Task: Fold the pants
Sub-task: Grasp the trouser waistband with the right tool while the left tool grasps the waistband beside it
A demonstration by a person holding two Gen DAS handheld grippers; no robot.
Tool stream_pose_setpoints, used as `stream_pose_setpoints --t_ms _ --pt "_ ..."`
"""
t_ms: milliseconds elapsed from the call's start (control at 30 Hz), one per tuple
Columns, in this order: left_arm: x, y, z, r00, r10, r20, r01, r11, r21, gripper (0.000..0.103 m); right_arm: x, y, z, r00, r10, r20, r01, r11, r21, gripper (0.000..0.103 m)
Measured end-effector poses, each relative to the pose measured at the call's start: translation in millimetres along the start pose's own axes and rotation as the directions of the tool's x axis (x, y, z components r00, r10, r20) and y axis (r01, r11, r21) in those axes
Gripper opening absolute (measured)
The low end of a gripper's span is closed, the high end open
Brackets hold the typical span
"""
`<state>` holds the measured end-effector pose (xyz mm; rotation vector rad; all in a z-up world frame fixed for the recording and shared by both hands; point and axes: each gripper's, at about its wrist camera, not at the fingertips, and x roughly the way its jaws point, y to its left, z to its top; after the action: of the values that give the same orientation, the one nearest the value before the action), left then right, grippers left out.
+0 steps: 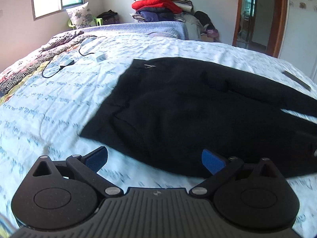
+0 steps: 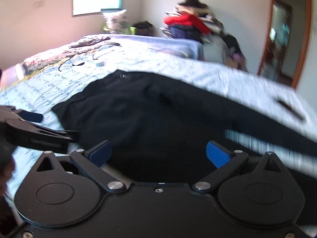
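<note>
Left wrist view shows black pants (image 1: 188,107) spread flat across the centre of a bed covered by a pale blue quilt (image 1: 49,103) printed with script, the waistband toward the left of the frame and the legs running off the right edge. At the bottom of the frame the left tool (image 1: 154,160) has its blue-padded fingers (image 1: 97,158) spread wide apart with nothing between them, sitting just at the near edge of the pants. A dark flat bar (image 1: 297,80) lies on the quilt at the right, and a charger with a black cable (image 1: 66,63) lies at the upper left. Behind the bed a pile of clothes (image 1: 160,6) topped with a red garment stands against the wall, and a floral pillow (image 1: 80,15) leans under the window. Right wrist view, blurred, shows the right tool (image 2: 158,152) at the bottom of the frame, its fingers likewise wide apart and empty, with the pants filling the middle of the frame right in front of them. The left tool also juts in from the left edge of this view, beside the waist end of the pants.
</note>
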<state>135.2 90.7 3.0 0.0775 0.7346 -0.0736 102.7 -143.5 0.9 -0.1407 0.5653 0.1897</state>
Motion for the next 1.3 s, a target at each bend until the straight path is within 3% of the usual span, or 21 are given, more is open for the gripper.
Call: stream_pose_setpoints --t_ms 200,367,500,600,700,800,933,967,1033,1100,1133,1233,1300 --pt "45 40 61 0.993 0.109 0.050 -0.111 0.993 0.035 0.102 83 -27 70 0.996 -0.089 -0.007 0.087 0.987 -0.132 0.103" --pt "96 45 110 0.985 0.142 0.098 -0.159 0.968 0.193 0.102 164 -69 112 0.995 0.076 -0.072 -0.083 0.991 -0.107 0.102" --pt "138 42 137 0.989 0.096 0.113 -0.127 0.941 0.314 0.102 212 -79 124 0.982 0.158 -0.101 -0.173 0.971 -0.165 0.101" --pt "170 43 155 0.996 0.015 0.093 -0.048 0.929 0.366 0.101 246 -82 127 0.980 0.156 -0.126 -0.182 0.954 -0.238 0.101" --pt "200 44 173 0.993 -0.097 0.061 0.062 0.902 0.428 0.100 276 -89 131 0.955 0.218 -0.200 -0.263 0.936 -0.234 0.101" --pt "226 45 186 0.975 -0.221 0.021 0.185 0.861 0.473 0.101 300 -98 137 0.922 0.288 -0.259 -0.339 0.923 -0.180 0.100" --pt "260 50 199 0.946 -0.321 -0.039 0.299 0.823 0.483 0.101 327 -113 143 0.870 0.366 -0.330 -0.419 0.901 -0.107 0.095" --pt "269 51 201 0.940 -0.336 -0.058 0.321 0.817 0.479 0.101 332 -115 143 0.859 0.375 -0.348 -0.430 0.898 -0.092 0.091" --pt "285 53 204 0.933 -0.351 -0.085 0.348 0.810 0.471 0.100 342 -119 143 0.833 0.391 -0.392 -0.450 0.891 -0.067 0.074" --pt "297 57 206 0.924 -0.367 -0.106 0.373 0.807 0.459 0.101 343 -119 143 0.816 0.411 -0.407 -0.474 0.879 -0.061 0.067" --pt "303 60 207 0.914 -0.386 -0.125 0.400 0.805 0.438 0.101 343 -118 143 0.809 0.420 -0.411 -0.486 0.871 -0.068 0.061" --pt "320 70 207 0.852 -0.481 -0.206 0.523 0.788 0.325 0.102 339 -113 141 0.801 0.423 -0.423 -0.506 0.856 -0.102 0.048" --pt "326 74 206 0.838 -0.505 -0.208 0.545 0.795 0.266 0.101 336 -110 141 0.801 0.425 -0.421 -0.511 0.853 -0.110 0.039"
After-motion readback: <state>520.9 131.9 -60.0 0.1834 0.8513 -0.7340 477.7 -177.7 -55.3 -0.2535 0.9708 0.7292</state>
